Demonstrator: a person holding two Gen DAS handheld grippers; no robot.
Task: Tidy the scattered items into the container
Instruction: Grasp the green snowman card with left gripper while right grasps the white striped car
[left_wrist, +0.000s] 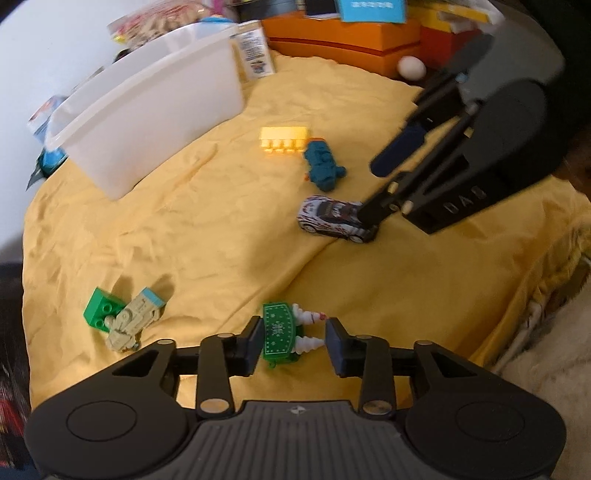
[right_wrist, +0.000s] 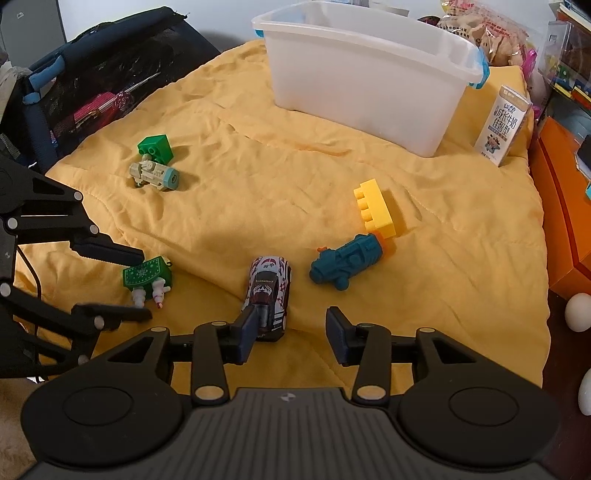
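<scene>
A clear plastic bin (left_wrist: 155, 122) (right_wrist: 369, 85) stands at the back of a yellow cloth (left_wrist: 229, 229). My left gripper (left_wrist: 293, 341) is open around a green snowman toy (left_wrist: 282, 332) (right_wrist: 147, 277) lying on the cloth. My right gripper (right_wrist: 291, 332) is open; its left finger touches the rear of a white toy car (right_wrist: 267, 290) (left_wrist: 332, 218). A teal toy (right_wrist: 345, 262) (left_wrist: 323, 166), a yellow brick (right_wrist: 376, 210) (left_wrist: 284, 140), a green brick (right_wrist: 157, 147) (left_wrist: 101, 306) and a beige toy (right_wrist: 155, 175) (left_wrist: 135, 323) lie scattered.
A milk carton (right_wrist: 502, 125) stands right of the bin. Orange boxes (left_wrist: 351, 37) and a white egg (left_wrist: 412, 68) sit beyond the cloth's edge. A black mesh chair (right_wrist: 92, 81) is at the far left. Snack bags (right_wrist: 480, 29) lie behind the bin.
</scene>
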